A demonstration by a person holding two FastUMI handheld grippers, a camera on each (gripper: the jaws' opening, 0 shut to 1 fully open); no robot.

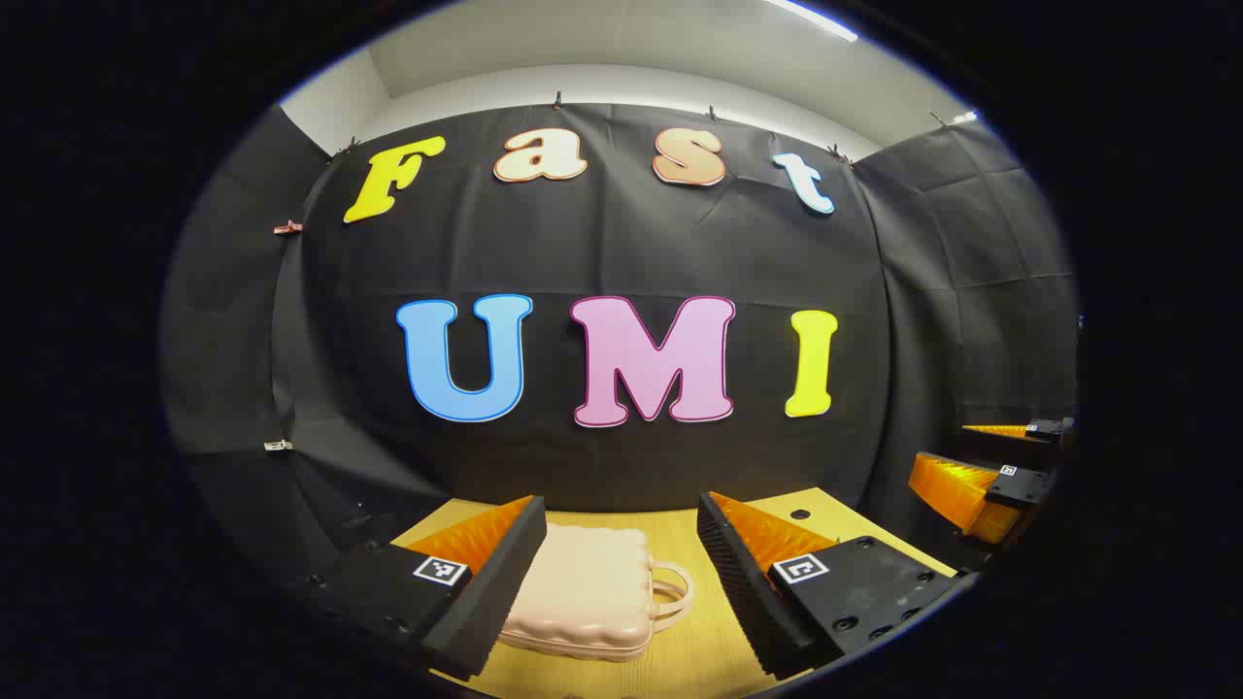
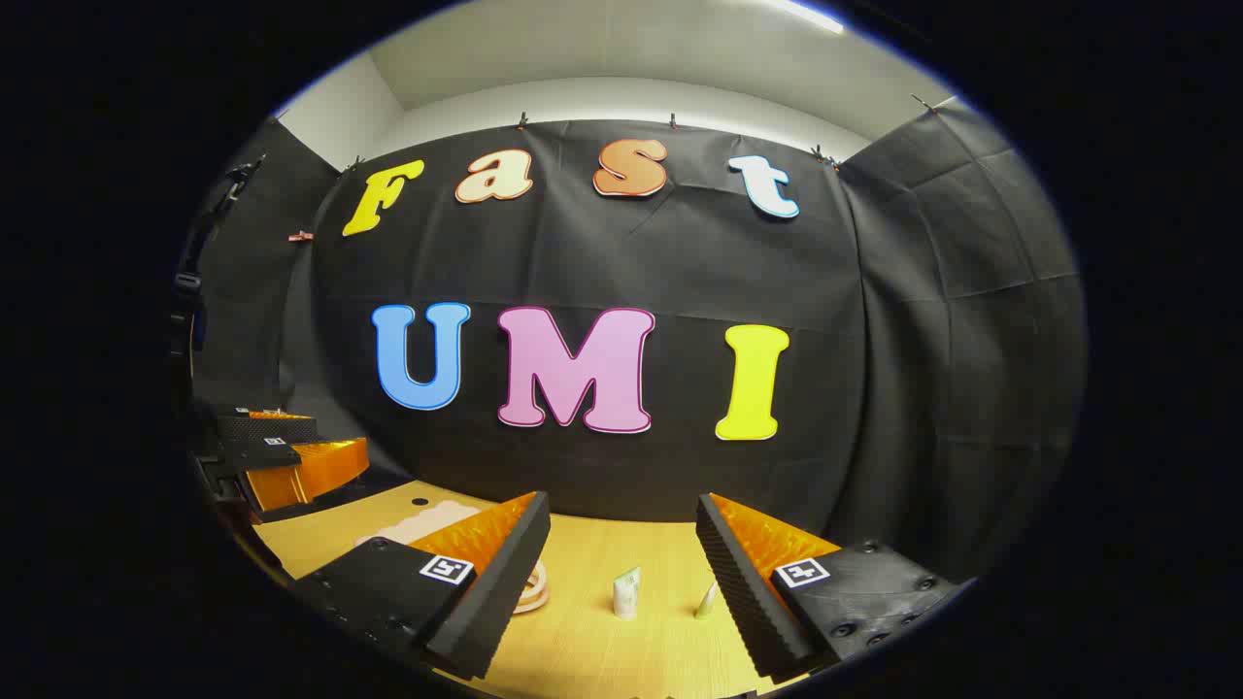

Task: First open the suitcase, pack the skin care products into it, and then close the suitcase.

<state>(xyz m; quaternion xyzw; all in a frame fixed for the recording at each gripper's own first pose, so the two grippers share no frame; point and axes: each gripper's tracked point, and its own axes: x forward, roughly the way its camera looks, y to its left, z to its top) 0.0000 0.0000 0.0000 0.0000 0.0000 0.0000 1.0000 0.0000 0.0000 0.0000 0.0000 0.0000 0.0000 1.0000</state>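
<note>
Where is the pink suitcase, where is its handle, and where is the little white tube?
Suitcase (image 1: 583,582), left gripper view, on the middle of its closed lid.
Handle (image 1: 677,587), left gripper view, on the loop at the suitcase's right side.
White tube (image 2: 626,590), right gripper view, on the standing tube's body.

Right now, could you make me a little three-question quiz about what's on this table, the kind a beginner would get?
1. True or false: the suitcase lies shut on the wooden table.
2. Which gripper has the suitcase between its open fingers: (a) the left gripper or (b) the right gripper?
3. Fill in: in the right gripper view, the skin care tube stands ____ on the table, a second tube close beside it.

Key
1. True: the lid is down, handle to the side.
2. (a): it frames the case; neither finger presses it.
3. Upright.
</note>
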